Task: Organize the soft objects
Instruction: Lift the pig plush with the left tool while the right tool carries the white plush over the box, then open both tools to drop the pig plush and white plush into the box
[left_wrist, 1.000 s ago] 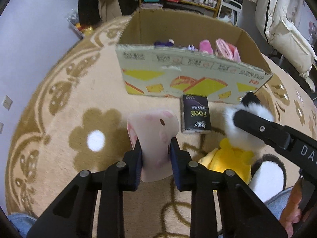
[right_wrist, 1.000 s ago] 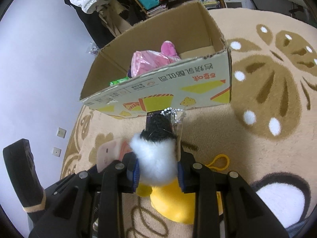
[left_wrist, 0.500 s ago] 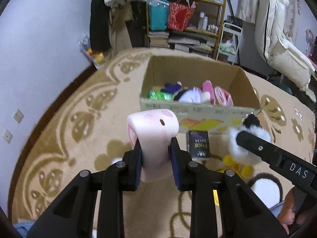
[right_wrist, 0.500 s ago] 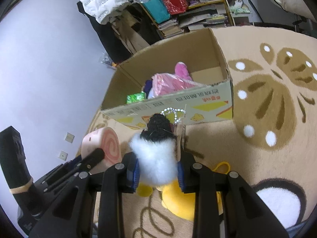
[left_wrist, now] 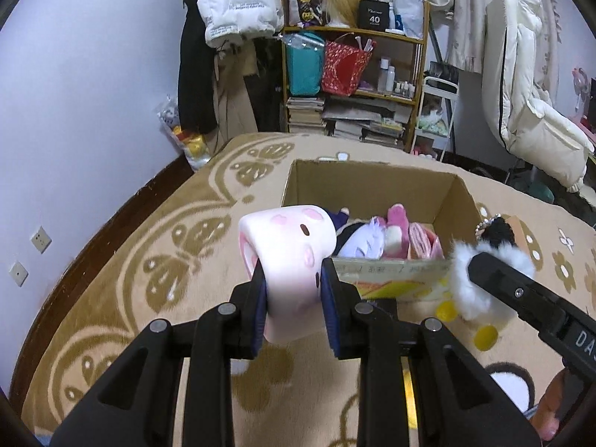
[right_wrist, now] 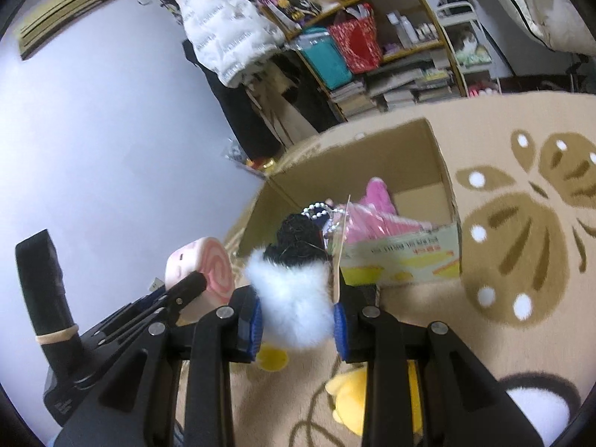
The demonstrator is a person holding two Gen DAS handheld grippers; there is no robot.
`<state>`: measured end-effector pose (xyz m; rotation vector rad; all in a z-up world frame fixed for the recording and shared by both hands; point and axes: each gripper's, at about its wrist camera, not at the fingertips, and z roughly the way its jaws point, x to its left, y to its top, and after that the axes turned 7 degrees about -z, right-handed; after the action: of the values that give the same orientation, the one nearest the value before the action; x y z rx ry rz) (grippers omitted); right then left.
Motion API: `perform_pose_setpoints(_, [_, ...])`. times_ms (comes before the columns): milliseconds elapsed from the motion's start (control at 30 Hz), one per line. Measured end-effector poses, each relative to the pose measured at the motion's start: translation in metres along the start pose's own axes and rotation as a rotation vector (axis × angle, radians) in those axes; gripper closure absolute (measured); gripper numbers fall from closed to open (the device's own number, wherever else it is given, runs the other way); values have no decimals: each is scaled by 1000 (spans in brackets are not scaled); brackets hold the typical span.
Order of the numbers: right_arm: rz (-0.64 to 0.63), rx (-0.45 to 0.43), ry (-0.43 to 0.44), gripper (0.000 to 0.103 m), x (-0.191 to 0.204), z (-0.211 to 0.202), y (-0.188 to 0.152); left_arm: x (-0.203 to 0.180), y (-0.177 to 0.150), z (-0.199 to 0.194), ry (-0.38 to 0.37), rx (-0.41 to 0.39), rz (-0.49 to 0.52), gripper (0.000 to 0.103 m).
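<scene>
My left gripper (left_wrist: pixel 294 283) is shut on a pink roll-shaped plush (left_wrist: pixel 288 249) and holds it in the air before the open cardboard box (left_wrist: pixel 372 178). The plush also shows in the right wrist view (right_wrist: pixel 201 264). My right gripper (right_wrist: pixel 298 316) is shut on a white furry plush with a black head and bead chain (right_wrist: pixel 294 287), raised beside the box (right_wrist: pixel 428 156); it also shows in the left wrist view (left_wrist: pixel 480 272). The box holds several soft toys, among them pink (left_wrist: pixel 396 219) and purple-white (left_wrist: pixel 361 240) ones.
A yellow plush (right_wrist: pixel 354 409) lies on the beige flower-patterned rug (left_wrist: pixel 130 279) under my right gripper. A cluttered shelf (left_wrist: pixel 354 85), hanging coats and a white padded chair (left_wrist: pixel 529 123) stand behind the box. The wall runs along the left.
Both grippers have risen with their plush toys and moved toward the box; its inside now shows from above. The black tissue pack on the rug is now hidden.
</scene>
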<state>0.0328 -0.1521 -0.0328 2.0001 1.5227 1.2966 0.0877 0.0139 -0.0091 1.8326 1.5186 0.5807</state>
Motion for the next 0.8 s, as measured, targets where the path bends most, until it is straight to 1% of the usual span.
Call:
perform_pose_setpoints(133, [-29,-32,-15,71,6,3,5,-11,9,4,0,-37,44,78])
perform_pose_setpoints(233, [-52,-61,-56,71,7,4,8,-19,17,7,3,-65,76,78])
perform_pose_setpoints(300, [-55,-70,-68,71,6,6,10,-24,21,10,9,-78,89,78])
perform_pose_setpoints(633, [-41,-125,-66,71,-5,16,24,-25,32,25,15,-98,84,77])
perform_pose_setpoints(800, [-25,-131,-63,71,-14,24,31,-23,34,33,30,-100,87,77])
